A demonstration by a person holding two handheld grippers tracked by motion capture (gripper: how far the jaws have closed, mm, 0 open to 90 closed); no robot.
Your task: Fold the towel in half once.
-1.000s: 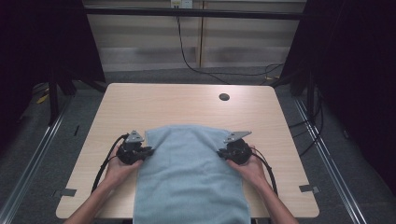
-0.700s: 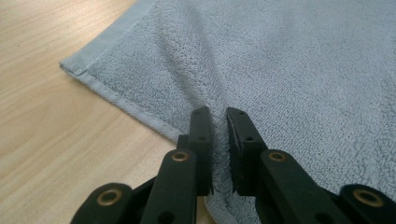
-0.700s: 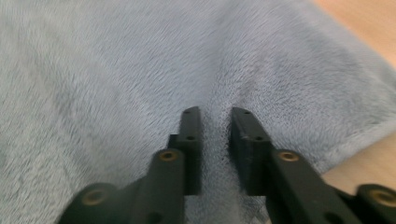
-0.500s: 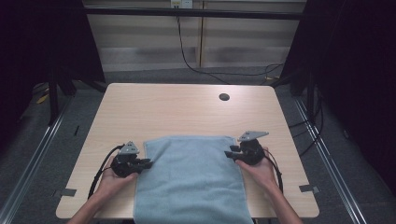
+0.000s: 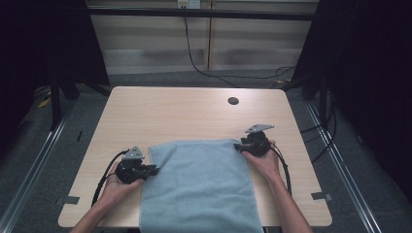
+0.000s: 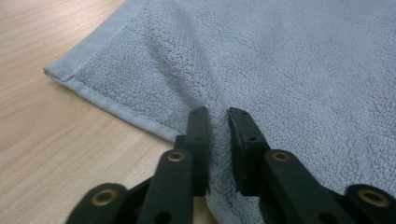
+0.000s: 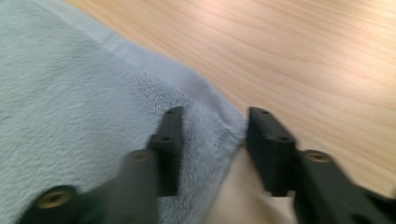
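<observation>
Towel (image 5: 199,187), pale blue terry, lies flat on the near half of the worktop (image 5: 170,114) in the high view, and its near end is cut off by the bottom of the picture. The left hand-held gripper (image 5: 151,170) sits at the towel's left edge and the right hand-held gripper (image 5: 237,146) at its far right corner; from this height their jaws are too small to read. A small dark hole (image 5: 233,101) marks the far part of the worktop.

The left gripper view shows what the high view cannot: the jaws stand a narrow gap apart with a raised fold of towel (image 6: 280,70) pinched between them, beside the hemmed corner.

The right gripper view is blurred. Its jaws stand wide apart astride the towel's (image 7: 70,93) edge, one over cloth, one over bare wood, gripping nothing.
</observation>
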